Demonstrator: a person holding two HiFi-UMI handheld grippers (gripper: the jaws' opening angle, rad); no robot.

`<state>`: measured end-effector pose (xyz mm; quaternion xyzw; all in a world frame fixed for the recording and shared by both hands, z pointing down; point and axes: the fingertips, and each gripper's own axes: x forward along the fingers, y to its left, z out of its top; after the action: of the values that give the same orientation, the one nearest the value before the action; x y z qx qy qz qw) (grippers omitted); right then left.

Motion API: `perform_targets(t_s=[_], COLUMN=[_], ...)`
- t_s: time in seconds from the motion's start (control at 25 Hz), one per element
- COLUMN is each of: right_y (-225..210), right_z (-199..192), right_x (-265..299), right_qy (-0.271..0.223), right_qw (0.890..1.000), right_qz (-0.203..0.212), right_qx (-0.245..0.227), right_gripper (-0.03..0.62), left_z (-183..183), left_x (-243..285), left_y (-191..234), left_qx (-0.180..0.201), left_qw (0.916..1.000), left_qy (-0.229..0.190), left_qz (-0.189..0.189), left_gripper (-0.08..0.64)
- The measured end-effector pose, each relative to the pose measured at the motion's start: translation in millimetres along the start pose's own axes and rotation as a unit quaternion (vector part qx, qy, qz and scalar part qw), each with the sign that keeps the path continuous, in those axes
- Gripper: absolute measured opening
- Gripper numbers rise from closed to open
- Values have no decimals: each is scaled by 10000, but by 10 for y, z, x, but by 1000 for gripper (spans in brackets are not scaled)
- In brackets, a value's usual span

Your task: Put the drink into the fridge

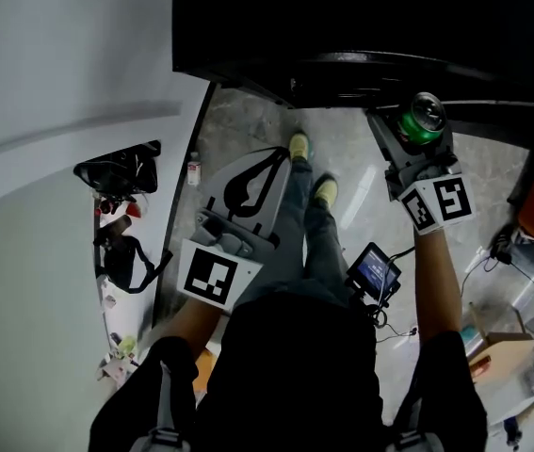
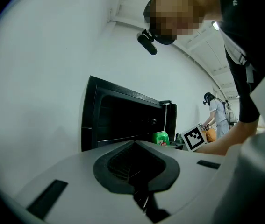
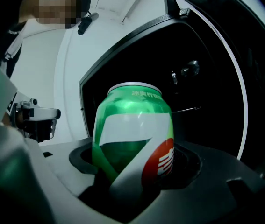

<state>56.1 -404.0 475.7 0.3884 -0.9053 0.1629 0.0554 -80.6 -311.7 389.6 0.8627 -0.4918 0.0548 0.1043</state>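
Note:
A green soda can (image 1: 425,113) stands upright between the jaws of my right gripper (image 1: 420,136), which is shut on it, right at the front edge of the black fridge (image 1: 361,17). In the right gripper view the can (image 3: 134,134) fills the middle, held by my right gripper (image 3: 137,174), with the dark open fridge interior (image 3: 193,78) close behind it and the door (image 3: 244,69) swung out to the right. My left gripper (image 1: 281,158) hangs lower left, shut and empty. From the left gripper (image 2: 135,146) view the can (image 2: 161,137) shows in front of the open fridge (image 2: 118,120).
A white wall (image 1: 50,83) runs along the left, with dark bags (image 1: 121,172) on the floor at its foot. The person's shoes (image 1: 309,168) stand before the fridge. Boxes and cables (image 1: 521,347) lie at the right. Another person (image 2: 215,113) stands far behind.

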Motion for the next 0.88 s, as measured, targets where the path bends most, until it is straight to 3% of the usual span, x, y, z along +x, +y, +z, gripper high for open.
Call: perform_targets(t_s=[0.36, 0.88], right_y=[-300, -755], right_z=[-272, -457], right_x=[343, 822], right_qy=[151, -7], right_qw=[9989, 9963], right_qz=[-337, -714], right_qx=[-279, -488], right_gripper=[345, 345], left_z=[-282, -338], left_x=[71, 206], left_y=[92, 177], left_qx=[-34, -87], left_qw=[9999, 9997], left_qy=[144, 206], left_qz=[-12, -4], left_gripper=[11, 11])
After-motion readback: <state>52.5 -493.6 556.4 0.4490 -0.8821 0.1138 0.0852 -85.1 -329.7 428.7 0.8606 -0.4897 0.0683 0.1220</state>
